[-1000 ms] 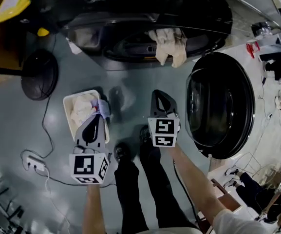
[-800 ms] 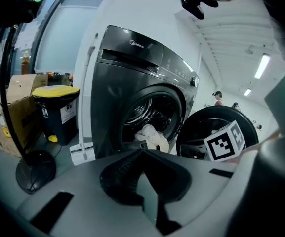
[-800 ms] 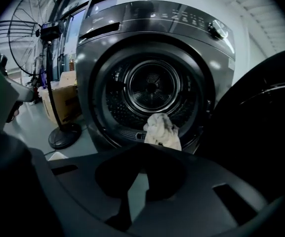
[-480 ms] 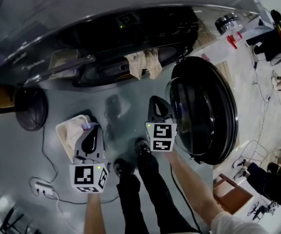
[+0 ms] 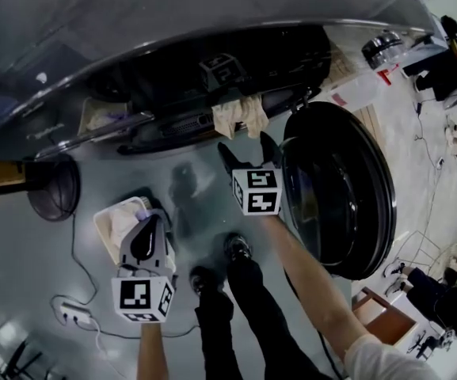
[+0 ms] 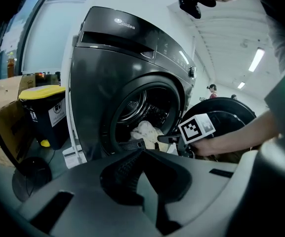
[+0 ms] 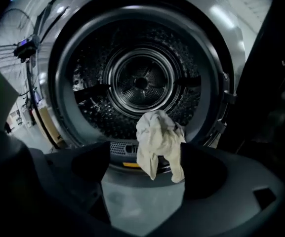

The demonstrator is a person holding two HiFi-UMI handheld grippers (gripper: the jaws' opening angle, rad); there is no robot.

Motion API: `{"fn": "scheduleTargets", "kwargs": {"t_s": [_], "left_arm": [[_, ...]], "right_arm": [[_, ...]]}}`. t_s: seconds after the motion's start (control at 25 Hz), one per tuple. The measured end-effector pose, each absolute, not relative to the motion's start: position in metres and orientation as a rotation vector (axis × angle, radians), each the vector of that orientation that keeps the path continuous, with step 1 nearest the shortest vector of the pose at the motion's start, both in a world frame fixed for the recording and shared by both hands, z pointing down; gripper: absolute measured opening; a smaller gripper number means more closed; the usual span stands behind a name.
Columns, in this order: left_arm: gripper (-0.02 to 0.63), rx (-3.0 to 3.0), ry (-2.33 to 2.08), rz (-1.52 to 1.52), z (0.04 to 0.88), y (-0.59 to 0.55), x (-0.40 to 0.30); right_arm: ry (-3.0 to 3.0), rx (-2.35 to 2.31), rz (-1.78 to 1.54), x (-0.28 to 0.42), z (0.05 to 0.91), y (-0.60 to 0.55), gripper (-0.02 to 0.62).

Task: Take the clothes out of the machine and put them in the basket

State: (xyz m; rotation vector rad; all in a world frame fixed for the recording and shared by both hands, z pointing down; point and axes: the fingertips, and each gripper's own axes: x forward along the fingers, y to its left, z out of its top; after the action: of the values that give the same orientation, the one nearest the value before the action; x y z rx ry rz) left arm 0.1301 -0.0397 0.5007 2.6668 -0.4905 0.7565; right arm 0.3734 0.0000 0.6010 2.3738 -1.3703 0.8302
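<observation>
Left gripper [image 5: 150,222] covers part of the basket [image 5: 100,226]; machine [image 5: 173,38] top cut off by the edge.

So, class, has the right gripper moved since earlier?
Yes: the right gripper went toward the dark grey washing machine; its fingers have just been opening, cream cloth ahead, ungripped.

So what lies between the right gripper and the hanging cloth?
Nothing: right gripper view shows bare floor between the right gripper, jaws just opened empty, and the cloth.
</observation>
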Motion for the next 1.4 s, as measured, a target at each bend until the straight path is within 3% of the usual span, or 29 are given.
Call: {"fn": "scheduleTargets", "kwargs": {"t_s": [0.36,0.72,1.12,1.24,1.36,1.4], "left_arm": [[0.018,2.644,-0.526,0.773,0.532,-0.049,0.122],[0.018,2.639,-0.540,0.766,0.566,-0.056,0.120],[0.018,2.617,-0.582,0.749,0.589,-0.061,0.111],[0.018,2.616,-0.587,0.744,0.590,-0.062,0.109],[0.018,2.616,-0.591,0.748,0.590,-0.062,0.104],[0.018,2.617,-0.593,0.747,0.590,-0.062,0.102]], "right_arm": [[-1.319,2.336,0.922,0.414,0.662,-0.036,0.551],[-1.224,2.328,0.810,0.461,0.689,-0.063,0.557],[-1.256,2.297,0.754,0.462,0.704,-0.071,0.555],[-1.264,2.302,0.752,0.460,0.702,-0.071,0.536],[-1.290,2.297,0.789,0.449,0.702,-0.069,0.409],[-1.293,2.297,0.795,0.446,0.701,-0.069,0.312]]}}
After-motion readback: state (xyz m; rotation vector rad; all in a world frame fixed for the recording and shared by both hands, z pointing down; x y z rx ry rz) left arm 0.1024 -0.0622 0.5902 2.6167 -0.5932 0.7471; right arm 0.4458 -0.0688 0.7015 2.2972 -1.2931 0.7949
